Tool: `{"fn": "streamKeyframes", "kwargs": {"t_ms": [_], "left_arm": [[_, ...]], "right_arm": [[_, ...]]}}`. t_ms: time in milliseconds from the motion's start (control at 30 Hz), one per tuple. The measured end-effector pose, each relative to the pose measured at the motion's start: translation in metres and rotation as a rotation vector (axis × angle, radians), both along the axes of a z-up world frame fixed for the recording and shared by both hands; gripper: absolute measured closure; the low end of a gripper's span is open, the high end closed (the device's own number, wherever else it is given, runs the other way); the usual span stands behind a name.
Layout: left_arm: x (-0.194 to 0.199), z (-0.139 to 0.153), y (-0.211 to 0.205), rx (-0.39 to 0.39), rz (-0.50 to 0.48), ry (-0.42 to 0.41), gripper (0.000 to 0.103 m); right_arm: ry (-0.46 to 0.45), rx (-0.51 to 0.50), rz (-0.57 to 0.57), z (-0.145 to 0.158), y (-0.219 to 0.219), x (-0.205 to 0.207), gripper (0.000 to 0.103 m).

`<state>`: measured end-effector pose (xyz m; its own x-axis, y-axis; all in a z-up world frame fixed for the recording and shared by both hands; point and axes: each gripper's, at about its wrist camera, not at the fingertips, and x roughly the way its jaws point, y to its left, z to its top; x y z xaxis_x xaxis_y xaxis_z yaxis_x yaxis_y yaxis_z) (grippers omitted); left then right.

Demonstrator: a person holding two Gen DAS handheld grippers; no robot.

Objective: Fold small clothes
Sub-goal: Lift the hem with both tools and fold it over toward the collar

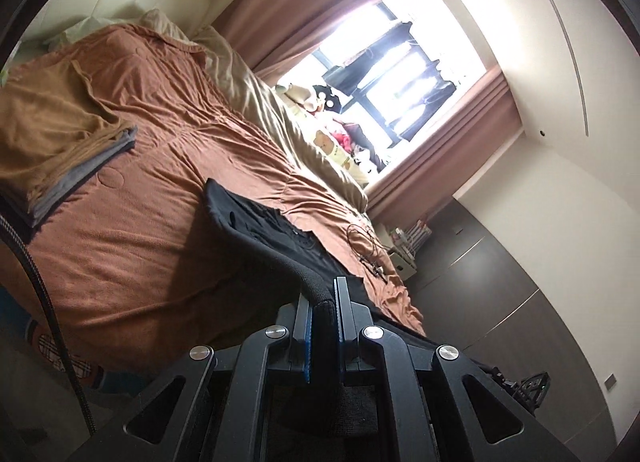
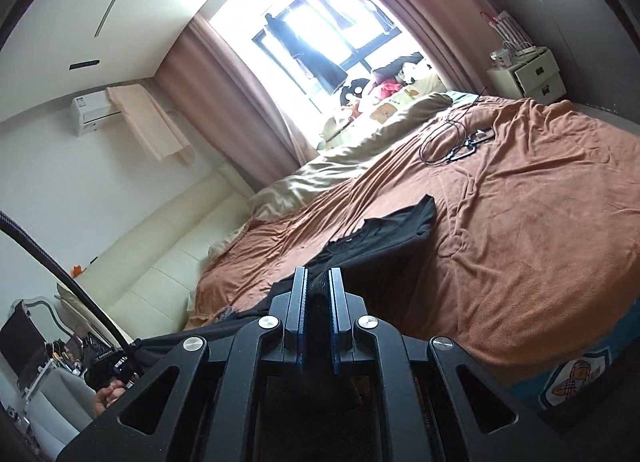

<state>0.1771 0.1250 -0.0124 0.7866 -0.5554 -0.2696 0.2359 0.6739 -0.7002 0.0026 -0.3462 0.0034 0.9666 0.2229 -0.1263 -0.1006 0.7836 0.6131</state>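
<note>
The bed under its rust-orange blanket carries my black garment, draped toward me. Folded brown and grey clothes lie stacked further off. My left tongs and right tongs each clench the garment's hem.

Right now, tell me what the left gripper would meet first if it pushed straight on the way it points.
The left gripper is already shut on the black garment, which stretches straight ahead of it. Past the cloth lies the orange bedspread; it would likely press into that next, though depth is hard to judge.
</note>
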Motion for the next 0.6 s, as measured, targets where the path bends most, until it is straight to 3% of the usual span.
{"fn": "streamKeyframes", "kwargs": {"t_ms": [333, 600], "left_arm": [[-0.058, 0.025, 0.0, -0.009, -0.009, -0.073, 0.095], [-0.052, 0.018, 0.006, -0.011, 0.003, -0.056, 0.095]], "right_arm": [[-0.059, -0.002, 0.0, -0.012, -0.005, -0.033, 0.097], [-0.053, -0.012, 0.002, -0.019, -0.008, -0.018, 0.097]]}}
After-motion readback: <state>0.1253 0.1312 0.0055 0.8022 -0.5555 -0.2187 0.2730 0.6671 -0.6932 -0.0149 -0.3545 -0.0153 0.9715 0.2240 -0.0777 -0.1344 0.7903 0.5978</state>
